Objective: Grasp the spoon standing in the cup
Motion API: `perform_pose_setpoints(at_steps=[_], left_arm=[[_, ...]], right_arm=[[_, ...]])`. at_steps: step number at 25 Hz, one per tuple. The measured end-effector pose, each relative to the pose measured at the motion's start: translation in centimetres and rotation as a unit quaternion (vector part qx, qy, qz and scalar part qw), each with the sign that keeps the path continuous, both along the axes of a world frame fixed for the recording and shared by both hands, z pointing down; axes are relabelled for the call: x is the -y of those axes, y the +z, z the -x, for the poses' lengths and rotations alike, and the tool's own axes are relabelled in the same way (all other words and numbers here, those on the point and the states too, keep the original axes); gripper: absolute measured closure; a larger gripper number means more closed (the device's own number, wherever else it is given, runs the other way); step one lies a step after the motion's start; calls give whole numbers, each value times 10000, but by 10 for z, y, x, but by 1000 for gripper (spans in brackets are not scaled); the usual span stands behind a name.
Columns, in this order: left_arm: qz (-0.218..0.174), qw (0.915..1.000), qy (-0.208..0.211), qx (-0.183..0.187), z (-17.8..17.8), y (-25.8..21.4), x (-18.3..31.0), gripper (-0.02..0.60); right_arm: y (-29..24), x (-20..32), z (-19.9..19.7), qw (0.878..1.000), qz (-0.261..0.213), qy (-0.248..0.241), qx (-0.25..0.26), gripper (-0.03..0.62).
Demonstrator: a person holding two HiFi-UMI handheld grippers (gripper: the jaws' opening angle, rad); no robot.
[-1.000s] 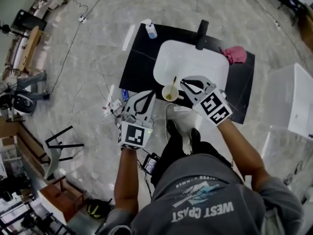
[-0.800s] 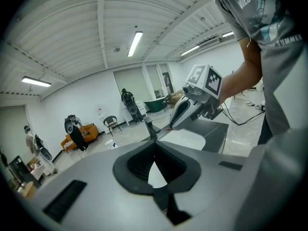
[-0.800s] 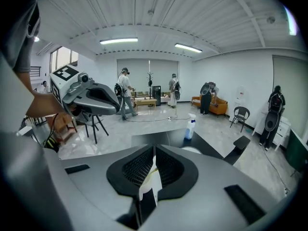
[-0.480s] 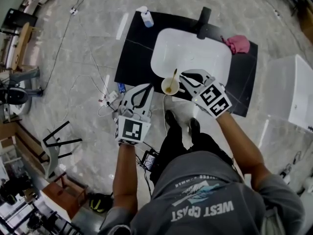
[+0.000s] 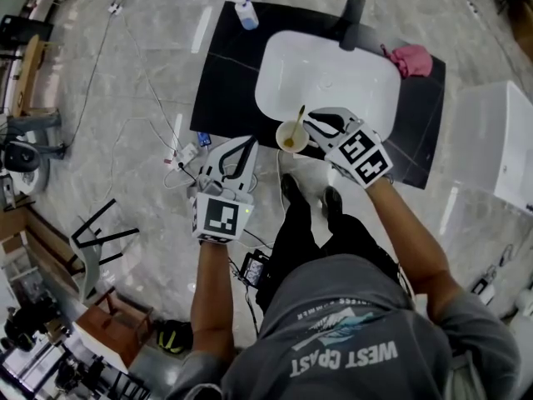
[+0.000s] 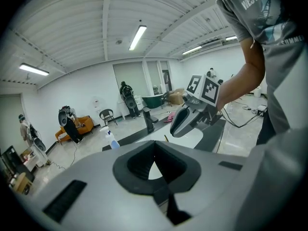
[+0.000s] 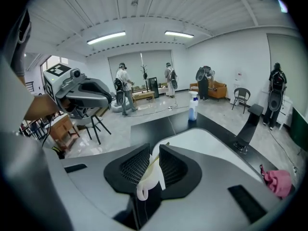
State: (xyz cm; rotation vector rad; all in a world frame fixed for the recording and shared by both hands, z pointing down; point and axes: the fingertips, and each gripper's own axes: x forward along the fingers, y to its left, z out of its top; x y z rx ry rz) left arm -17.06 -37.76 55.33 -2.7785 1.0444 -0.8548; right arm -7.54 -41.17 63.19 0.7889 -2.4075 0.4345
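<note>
Marble floor all round, and in the middle a black countertop (image 5: 218, 73) with a white sink basin (image 5: 333, 77) let into it. Right at the basin's near edge sits the small white cup with a loop handle (image 5: 290, 137). The thin yellowish spoon (image 5: 298, 120) stands in it, leaning, its stem poking above the rim.

The right gripper (image 5: 305, 128) has its jaws closed onto the cup: its own view shows the white wall pinched between the ribbed pads, handle loop hanging below. The left gripper (image 5: 247, 145) hovers near the cup on its left, jaws drawn together on nothing.

Now the spoon: it looks light, stiff and narrow, likely slick, so it wants a centred pinch on the bare upper stem, clear of the rim. Those left jaws would have to part first. With the cup steadied, tipping looks a small risk.
</note>
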Motion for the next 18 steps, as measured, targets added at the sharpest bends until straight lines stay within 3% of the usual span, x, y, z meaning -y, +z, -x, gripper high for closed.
perform_pose_setpoints(at_steps=[18], left_arm=[[232,9996,150,-84,9,31,-1,580]], right_arm=[[50,6,11,9988,453,177,-50,477]])
